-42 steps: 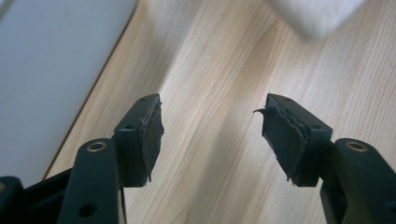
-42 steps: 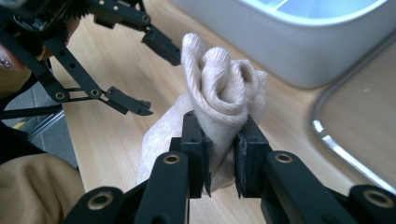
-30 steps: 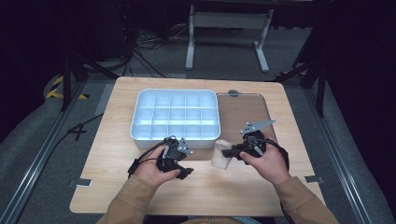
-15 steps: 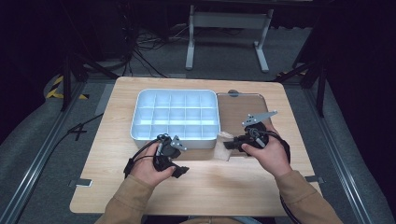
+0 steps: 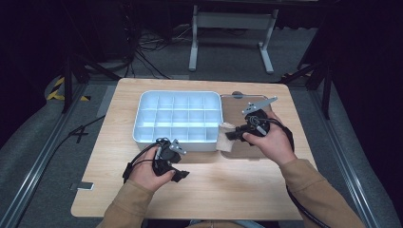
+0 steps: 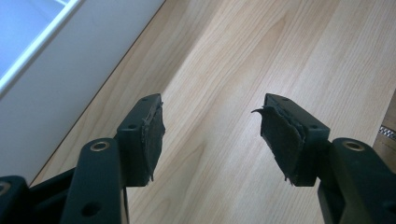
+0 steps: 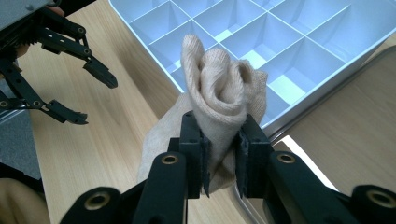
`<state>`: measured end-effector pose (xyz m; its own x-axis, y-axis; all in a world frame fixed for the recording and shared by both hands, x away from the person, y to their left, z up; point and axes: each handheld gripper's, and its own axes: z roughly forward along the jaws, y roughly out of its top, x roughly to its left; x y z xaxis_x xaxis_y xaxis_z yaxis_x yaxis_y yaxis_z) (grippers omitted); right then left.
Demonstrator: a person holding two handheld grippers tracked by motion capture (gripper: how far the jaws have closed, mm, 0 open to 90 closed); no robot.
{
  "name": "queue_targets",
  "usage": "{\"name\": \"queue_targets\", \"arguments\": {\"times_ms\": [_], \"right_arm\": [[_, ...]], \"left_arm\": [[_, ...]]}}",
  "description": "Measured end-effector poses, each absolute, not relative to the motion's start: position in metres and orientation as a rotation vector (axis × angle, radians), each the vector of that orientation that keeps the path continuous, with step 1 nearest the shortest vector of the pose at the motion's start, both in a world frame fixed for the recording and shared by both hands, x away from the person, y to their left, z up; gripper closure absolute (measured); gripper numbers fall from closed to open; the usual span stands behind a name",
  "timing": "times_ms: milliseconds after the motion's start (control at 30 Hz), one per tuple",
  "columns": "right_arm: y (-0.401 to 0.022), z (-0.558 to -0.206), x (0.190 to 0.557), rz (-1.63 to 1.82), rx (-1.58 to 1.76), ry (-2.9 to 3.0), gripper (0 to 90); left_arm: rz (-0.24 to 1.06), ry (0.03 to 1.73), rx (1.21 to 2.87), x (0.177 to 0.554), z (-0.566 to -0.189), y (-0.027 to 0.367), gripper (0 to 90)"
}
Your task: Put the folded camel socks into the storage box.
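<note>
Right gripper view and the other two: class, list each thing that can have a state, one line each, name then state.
Beige sock: rolled up, clamped between the right gripper's fingers, lifted at the tray's near corner.
Right gripper: shut on the sock.
Left gripper: open, nothing between its fingers, over bare table.
Compartment tray: upright on the table, all visible compartments empty.
Brown mat: lying flat beside the tray.

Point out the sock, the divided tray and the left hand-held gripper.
sock (image 7: 219, 88), right gripper view, rolled top.
divided tray (image 5: 142, 107), high view, left rim.
left hand-held gripper (image 6: 210, 140), left gripper view, gap midway between its tips.
</note>
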<state>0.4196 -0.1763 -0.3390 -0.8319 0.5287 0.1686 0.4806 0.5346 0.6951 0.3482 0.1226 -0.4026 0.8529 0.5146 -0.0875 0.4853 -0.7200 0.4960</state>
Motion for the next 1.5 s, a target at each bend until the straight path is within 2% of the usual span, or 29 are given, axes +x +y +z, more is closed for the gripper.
{"name": "queue_targets", "arguments": {"times_ms": [867,1500], "right_arm": [[-0.163,-0.325,0.465,1.140,0.837,2.674,74.6],[-0.132,-0.337,0.479,0.949,0.800,2.719,74.5]], "left_arm": [[0.073,0.791,2.506,0.352,-0.403,0.136,34.2],[0.055,0.796,2.511,0.354,-0.406,0.136,33.3]]}}
